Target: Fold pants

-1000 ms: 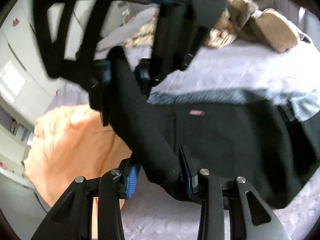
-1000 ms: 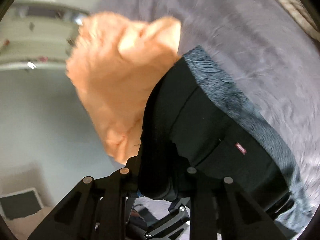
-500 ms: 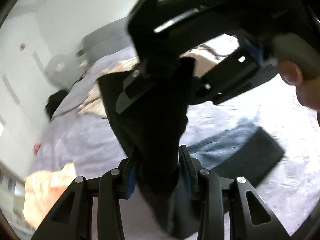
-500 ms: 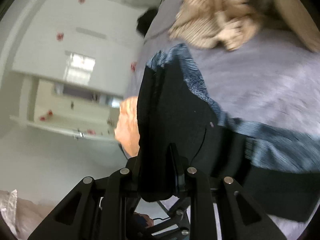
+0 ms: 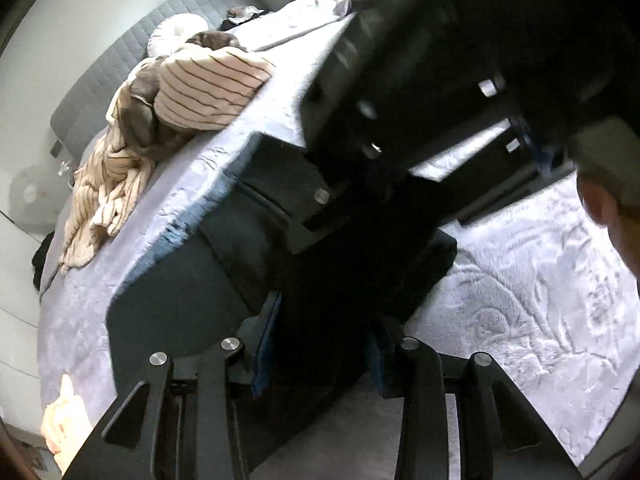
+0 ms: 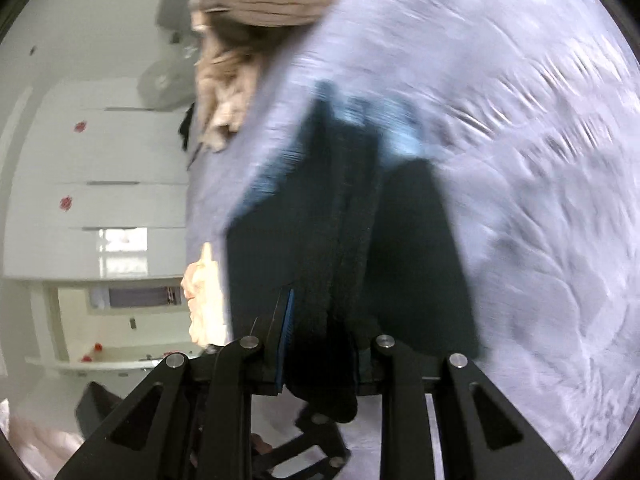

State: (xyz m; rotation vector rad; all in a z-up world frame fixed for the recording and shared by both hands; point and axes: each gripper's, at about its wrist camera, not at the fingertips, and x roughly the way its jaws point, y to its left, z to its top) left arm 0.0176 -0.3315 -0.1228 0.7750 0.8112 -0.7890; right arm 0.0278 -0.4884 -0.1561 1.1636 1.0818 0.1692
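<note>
The black pants with a grey-blue waistband (image 5: 192,276) lie partly on the lavender bedspread (image 5: 532,292) and partly hang from both grippers. My left gripper (image 5: 324,344) is shut on a thick fold of the black cloth. My right gripper (image 6: 320,344) is shut on another bunch of the same pants (image 6: 400,240), which drape down onto the bed. In the left wrist view the right gripper's black frame (image 5: 440,92) hangs close above the pants and hides their far part.
A heap of beige striped clothes (image 5: 192,96) lies farther up the bed near the grey headboard (image 5: 120,64). A peach garment (image 5: 64,420) lies at the bed's edge, also in the right wrist view (image 6: 202,292). A white wardrobe (image 6: 100,168) stands beside the bed.
Both grippers have swung with the held pants away from the peach garment and up the bed. The pants now hang and drape onto the bedspread, folded over themselves.
</note>
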